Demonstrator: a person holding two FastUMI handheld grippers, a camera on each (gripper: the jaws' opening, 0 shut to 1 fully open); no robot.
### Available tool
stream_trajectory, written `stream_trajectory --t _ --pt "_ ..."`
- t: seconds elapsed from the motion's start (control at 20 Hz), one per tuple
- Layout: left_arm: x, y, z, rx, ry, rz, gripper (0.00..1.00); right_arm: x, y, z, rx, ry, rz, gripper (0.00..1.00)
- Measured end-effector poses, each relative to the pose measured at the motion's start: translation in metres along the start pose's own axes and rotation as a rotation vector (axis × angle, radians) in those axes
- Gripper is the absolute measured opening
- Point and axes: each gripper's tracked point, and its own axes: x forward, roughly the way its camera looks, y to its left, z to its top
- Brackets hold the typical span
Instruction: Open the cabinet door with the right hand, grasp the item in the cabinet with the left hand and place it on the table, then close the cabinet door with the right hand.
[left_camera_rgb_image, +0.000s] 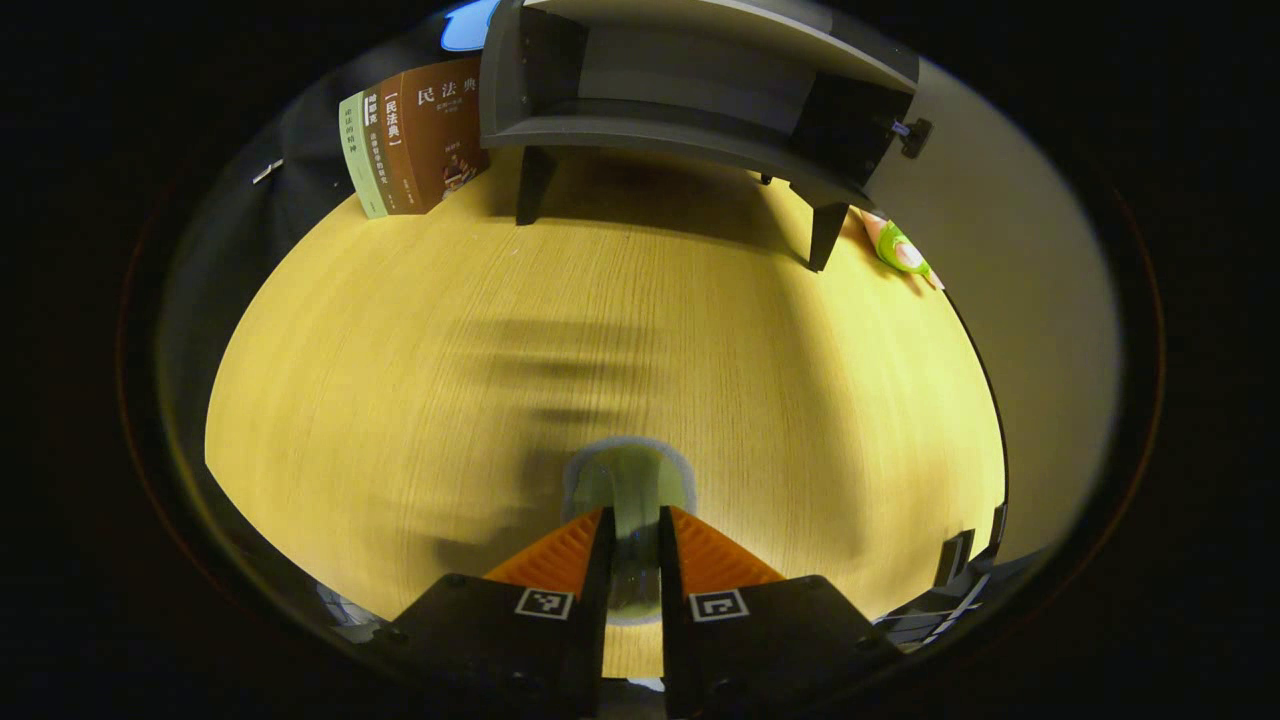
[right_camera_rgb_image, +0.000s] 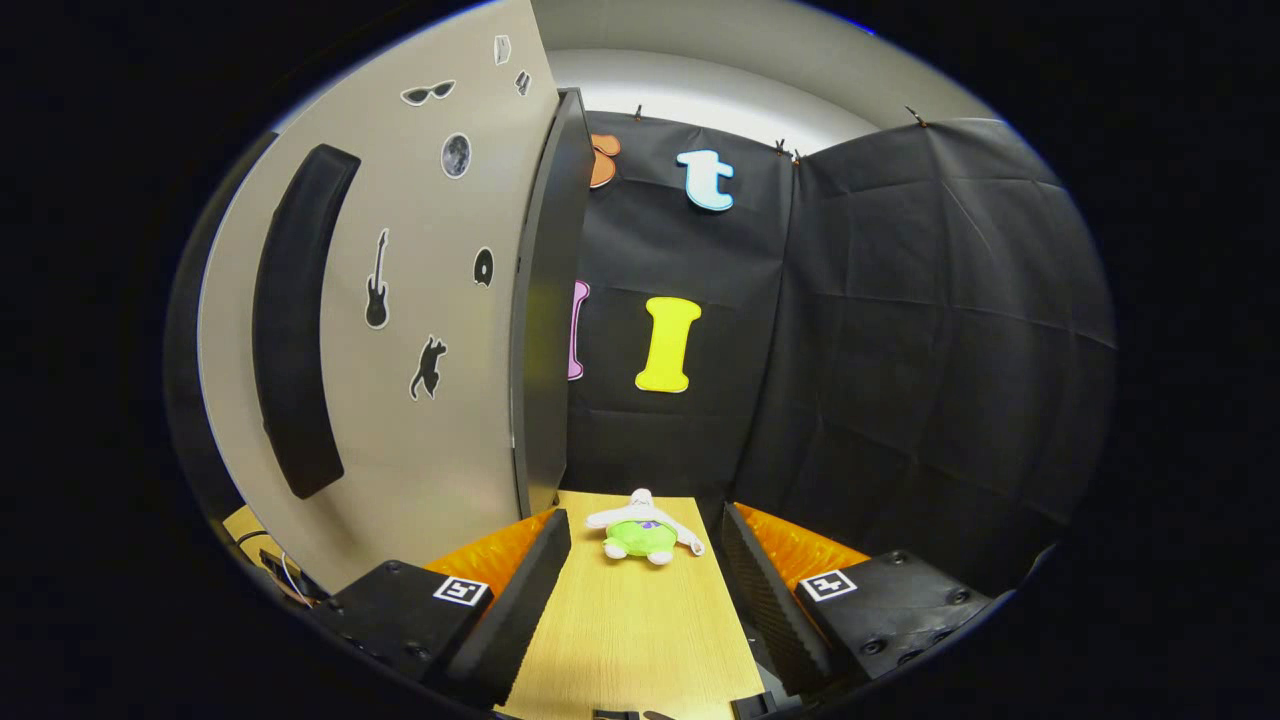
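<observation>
1. Two grippers are at work. We see the left gripper (left_camera_rgb_image: 631, 545) pinched on a translucent cup (left_camera_rgb_image: 630, 485), held low over the wooden table (left_camera_rgb_image: 400, 400), its long axis in line with the fingers.
2. We see the right gripper (right_camera_rgb_image: 645, 560) spread wide, grasping nothing, just beside the open cabinet door (right_camera_rgb_image: 440, 300), so we judge it the nearer hand for closing.
3. We see the grey cabinet (left_camera_rgb_image: 690, 90) standing open across the table, books (left_camera_rgb_image: 420, 135) to its left, a plush toy (right_camera_rgb_image: 642, 538) near the wall.

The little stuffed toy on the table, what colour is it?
Bright green with white parts; the stuffed toy shows best in the right gripper view.
</observation>
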Motion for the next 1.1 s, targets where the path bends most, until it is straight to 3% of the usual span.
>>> stream_trajectory --t 0.05,0.1,0.15,0.4,0.55,0.6,0.7,0.75,0.85,0.95,1.1 --pt "-0.001 0.001 -0.001 0.0 0.005 0.002 0.36 0.0 -0.001 -0.001 0.001 0.003 0.001 0.96" --pt "-0.001 0.002 -0.002 -0.002 0.01 0.003 0.37 0.002 0.0 -0.001 0.002 0.004 0.002 0.97" --pt "-0.002 0.002 -0.002 -0.003 0.015 -0.005 0.31 0.002 0.0 -0.001 0.001 0.004 0.003 0.97" --pt "-0.006 0.003 -0.002 -0.017 0.006 -0.015 0.44 0.003 0.005 0.0 -0.006 0.001 0.013 0.97" --pt "-0.02 0.003 0.005 0.021 -0.015 -0.02 0.71 -0.002 0.017 0.012 0.032 -0.023 0.067 0.97" --pt "-0.028 0.004 0.011 0.04 -0.042 -0.018 0.68 -0.006 0.023 0.018 0.042 -0.042 0.099 0.97" --pt "-0.055 0.006 0.041 0.137 -0.171 -0.008 0.74 -0.015 0.029 0.028 0.06 -0.075 0.146 0.97" --pt "-0.07 0.003 0.066 0.191 -0.254 -0.003 0.69 -0.02 0.031 0.03 0.075 -0.081 0.167 0.97" --pt "-0.109 -0.007 0.115 0.25 -0.425 -0.04 0.69 -0.028 0.037 0.035 0.105 -0.094 0.212 0.97" --pt "-0.163 -0.012 0.161 0.243 -0.585 -0.08 0.72 -0.038 0.04 0.043 0.125 -0.12 0.233 0.97" --pt "-0.235 -0.019 0.205 0.222 -0.778 -0.139 0.7 -0.062 0.051 0.065 0.166 -0.192 0.303 0.97"
